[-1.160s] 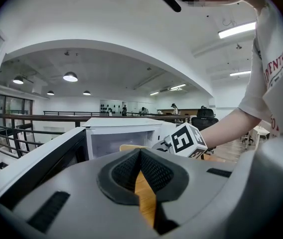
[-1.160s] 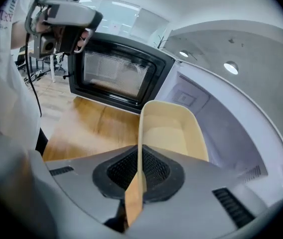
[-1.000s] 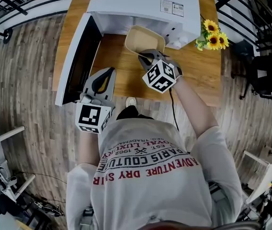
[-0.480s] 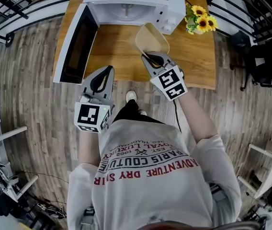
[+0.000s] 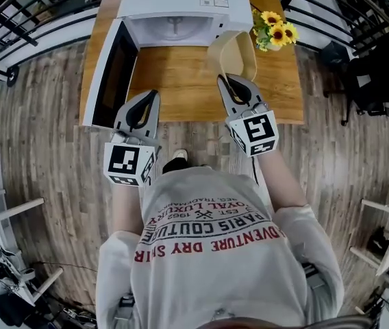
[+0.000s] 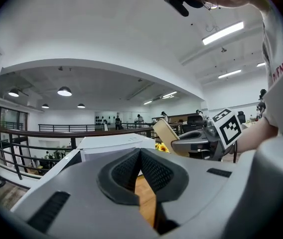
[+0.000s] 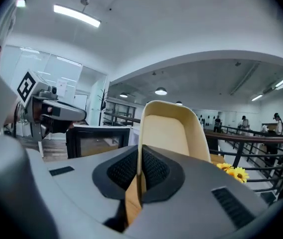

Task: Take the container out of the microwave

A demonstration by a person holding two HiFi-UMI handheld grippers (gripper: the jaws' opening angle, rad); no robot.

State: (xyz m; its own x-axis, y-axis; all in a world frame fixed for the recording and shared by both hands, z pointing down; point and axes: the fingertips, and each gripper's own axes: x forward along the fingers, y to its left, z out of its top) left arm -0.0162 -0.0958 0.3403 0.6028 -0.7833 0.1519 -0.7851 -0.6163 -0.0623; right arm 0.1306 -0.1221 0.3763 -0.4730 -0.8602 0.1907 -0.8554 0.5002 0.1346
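My right gripper (image 5: 231, 82) is shut on the rim of a beige, empty container (image 5: 232, 53). It holds the container tipped on edge above the wooden table (image 5: 174, 81), right of the white microwave (image 5: 177, 5), whose door (image 5: 109, 74) swings open to the left. In the right gripper view the container's rim (image 7: 169, 128) runs between the pads of the right gripper (image 7: 140, 151). My left gripper (image 5: 150, 100) hovers over the table's front edge near the door, shut and holding nothing. Its jaw tips meet in the left gripper view (image 6: 140, 153).
A bunch of sunflowers (image 5: 274, 29) stands at the table's back right, close to the held container. The microwave cavity (image 5: 174, 27) shows only its turntable. Black railings (image 5: 331, 5) and wood floor (image 5: 37, 115) surround the table.
The right gripper has carried the container from the microwave's mouth up and to the right, and tipped it onto its edge. The left gripper has risen a little toward the table.
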